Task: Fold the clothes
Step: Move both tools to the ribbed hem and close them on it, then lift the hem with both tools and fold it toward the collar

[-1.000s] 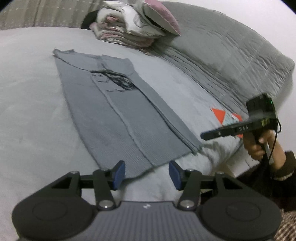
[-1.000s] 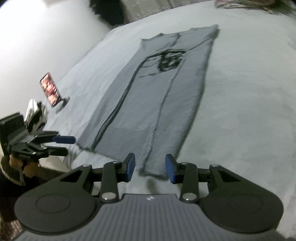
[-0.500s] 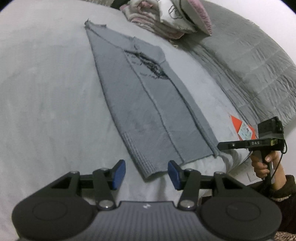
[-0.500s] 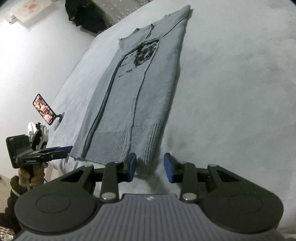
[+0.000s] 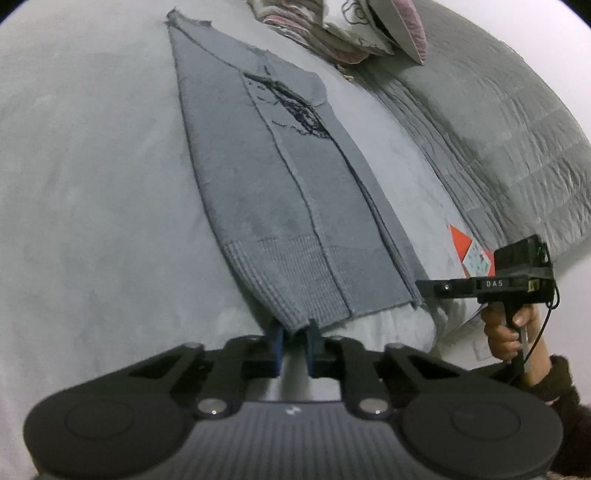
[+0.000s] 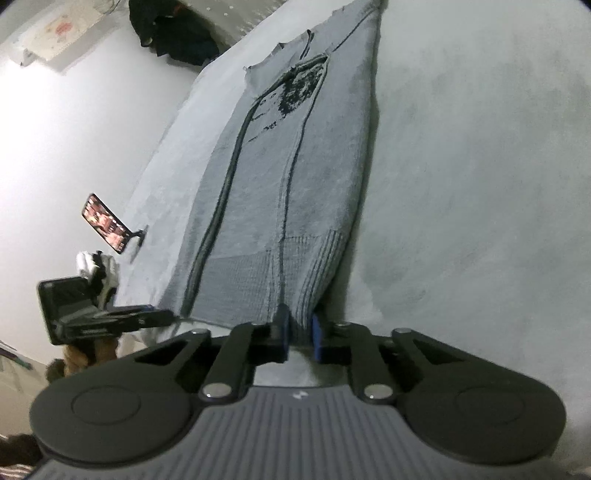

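Observation:
A grey knit sweater [image 5: 288, 192] with a dark print lies folded into a long strip on the pale bed [image 5: 92, 184]. My left gripper [image 5: 295, 334] is at the near left corner of the ribbed hem. Its jaws are closing, and the blue pads pinch the hem edge. At the other hem corner a hand [image 5: 506, 332] holds my right gripper [image 5: 421, 290]. In the right wrist view the sweater [image 6: 295, 166] runs away from my right gripper [image 6: 299, 330], whose jaws are closing with the hem corner pressed between them. My left gripper [image 6: 168, 315] touches the far hem corner.
A pile of folded clothes and a pillow [image 5: 343, 33] sits at the head of the bed beside a grey quilt [image 5: 498, 122]. An orange and white card [image 5: 469, 251] lies near the bed edge. A phone on a stand [image 6: 107, 225] faces the bed by the white wall.
Both grippers have come down onto the hem corners. Their jaws went from wide apart to pinched on the hem. Both views have rolled.

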The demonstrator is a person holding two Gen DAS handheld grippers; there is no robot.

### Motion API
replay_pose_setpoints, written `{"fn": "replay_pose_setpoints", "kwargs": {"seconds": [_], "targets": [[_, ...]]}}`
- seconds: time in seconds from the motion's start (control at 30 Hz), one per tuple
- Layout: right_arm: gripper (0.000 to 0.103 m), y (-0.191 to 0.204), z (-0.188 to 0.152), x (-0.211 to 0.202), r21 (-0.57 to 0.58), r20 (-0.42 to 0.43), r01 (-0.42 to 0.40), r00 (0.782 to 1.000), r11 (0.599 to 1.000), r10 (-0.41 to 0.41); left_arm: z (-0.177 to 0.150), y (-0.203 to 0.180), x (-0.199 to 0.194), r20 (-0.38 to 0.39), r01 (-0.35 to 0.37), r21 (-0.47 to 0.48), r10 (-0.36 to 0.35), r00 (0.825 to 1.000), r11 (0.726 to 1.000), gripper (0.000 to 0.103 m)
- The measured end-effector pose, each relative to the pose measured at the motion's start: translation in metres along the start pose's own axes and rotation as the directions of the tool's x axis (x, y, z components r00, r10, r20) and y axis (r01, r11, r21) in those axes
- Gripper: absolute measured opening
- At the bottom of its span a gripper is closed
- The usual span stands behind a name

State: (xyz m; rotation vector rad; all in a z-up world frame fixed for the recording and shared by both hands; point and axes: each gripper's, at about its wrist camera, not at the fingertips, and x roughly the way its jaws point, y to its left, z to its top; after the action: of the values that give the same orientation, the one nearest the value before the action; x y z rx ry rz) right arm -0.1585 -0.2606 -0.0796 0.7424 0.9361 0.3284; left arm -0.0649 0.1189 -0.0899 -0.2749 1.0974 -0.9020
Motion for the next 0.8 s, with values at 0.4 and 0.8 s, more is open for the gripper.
{"fn": "replay_pose_setpoints", "kwargs": {"seconds": [0.4, 0.8], "targets": [[0.012, 0.008, 0.016, -0.011, 0.076, 0.083, -0.191, 0.979, 0.979, 0.185, 0.015, 0.007, -0.008, 0.154, 0.174, -0.083, -0.160, 0.975, 0.981, 0.005], [0.012, -0.032, 0.046, 0.011, 0.294, 0.219, -0.272, 0.952, 0.916, 0.213, 0.054, 0.056, 0.020, 0.342, 0.246, -0.367, -0.115, 0.933, 0.897, 0.001]]}}
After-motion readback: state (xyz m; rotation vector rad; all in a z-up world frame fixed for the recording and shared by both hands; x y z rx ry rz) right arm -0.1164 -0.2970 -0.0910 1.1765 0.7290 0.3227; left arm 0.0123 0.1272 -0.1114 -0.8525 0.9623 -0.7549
